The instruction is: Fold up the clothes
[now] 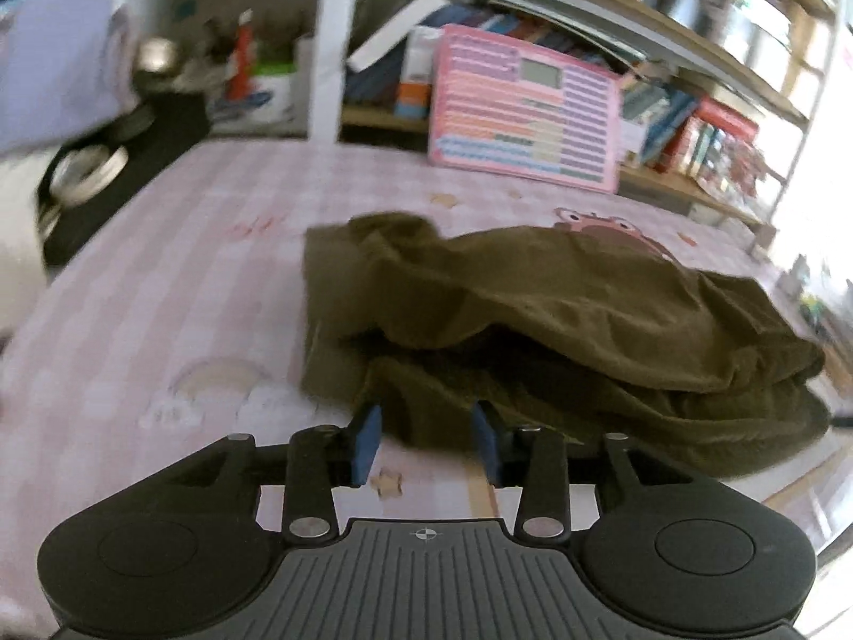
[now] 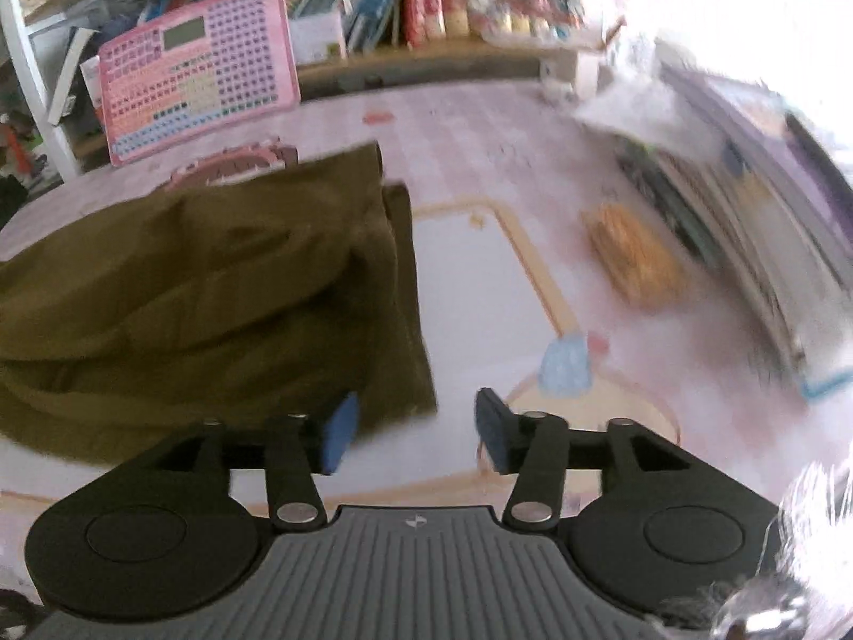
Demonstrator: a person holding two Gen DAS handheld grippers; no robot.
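Note:
An olive-green garment lies crumpled in loose folds on a pink checked table cover. My left gripper stands open at the garment's near edge; a lip of cloth reaches between the blue pads without being pressed. In the right wrist view the same garment fills the left half, its right edge hanging straight down. My right gripper is open at the garment's lower right corner, which sits just inside the left pad; the right pad is over bare cover.
A pink toy tablet leans against a cluttered bookshelf at the table's far edge. Black items with metal lids sit at the far left. To the right lie an orange object and blurred books.

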